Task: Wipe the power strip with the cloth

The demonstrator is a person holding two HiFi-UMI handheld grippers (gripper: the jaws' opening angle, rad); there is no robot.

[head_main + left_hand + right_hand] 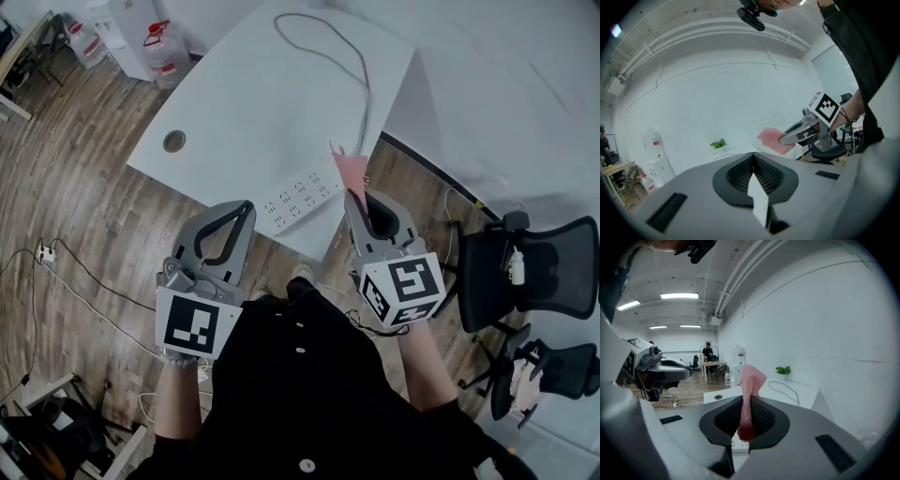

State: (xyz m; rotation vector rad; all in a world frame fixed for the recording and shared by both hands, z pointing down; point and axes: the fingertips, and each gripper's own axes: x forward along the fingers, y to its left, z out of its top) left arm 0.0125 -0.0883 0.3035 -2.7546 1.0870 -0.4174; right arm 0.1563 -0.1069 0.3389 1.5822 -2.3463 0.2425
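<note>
We look down on a wood floor (84, 216) with a white worktop (253, 103) set across it, and two black office chairs (534, 272) stand off the worktop's right edge. Our left claw (246, 208) hangs over the floor just off the worktop's near edge. Its tips are pressed together and nothing is held between them. Our right claw (352, 199) sits at the near corner, clenched on the pink cloth (349, 171). The cloth stands up out of the tips as a narrow folded strip.

The white power strip (298, 199) lies flat on the worktop by the near corner, running roughly along the near edge. Its right end is just beside the cloth, but we cannot tell whether the two touch. In the right gripper view the strip shows directly under the clenched tips. A grey cable (328, 56) leaves the strip's right end and curves up along the right edge toward the far edge. A small round hole (174, 142) sits near the left corner.
</note>
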